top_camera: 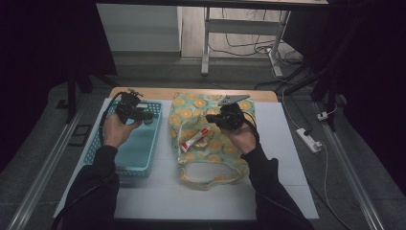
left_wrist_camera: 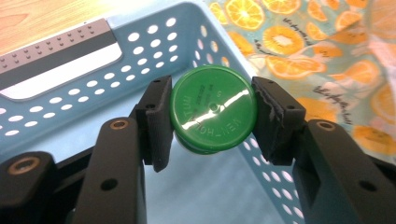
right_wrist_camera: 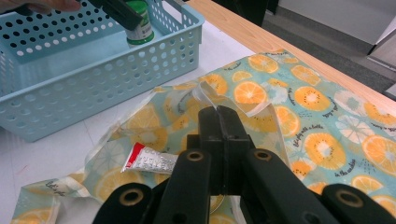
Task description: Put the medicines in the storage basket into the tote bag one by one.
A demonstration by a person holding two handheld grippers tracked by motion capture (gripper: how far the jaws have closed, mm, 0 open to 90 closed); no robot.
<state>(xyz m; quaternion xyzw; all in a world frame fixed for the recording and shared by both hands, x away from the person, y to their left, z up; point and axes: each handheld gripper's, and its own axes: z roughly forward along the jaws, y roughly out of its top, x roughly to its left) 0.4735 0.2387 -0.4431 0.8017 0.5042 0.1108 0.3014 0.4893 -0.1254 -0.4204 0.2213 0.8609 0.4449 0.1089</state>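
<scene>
Left gripper has both pads pressed against opposite sides of a green-capped bottle; cap faces the left gripper view, raised lettering on it partly legible; bottle held over the interior of the light blue perforated basket, near its far corner; in the right gripper view the bottle stands upright in the jaws with its base close to the basket floor, contact with the floor not resolvable; basket wall lies ahead and to the left of the right gripper

Right gripper has its jaws fully together, pinching a fold of the orange-print fabric bag at the bag's rim; thin edge of fabric visible between the tips; bag lies flat on the white table surface, just beside the basket; a white tube with a red end lies at the bag's mouth, below and left of the right gripper's tips; in the high view the tube sits between the two hands, nearer the right hand; left hand sits above the basket
</scene>
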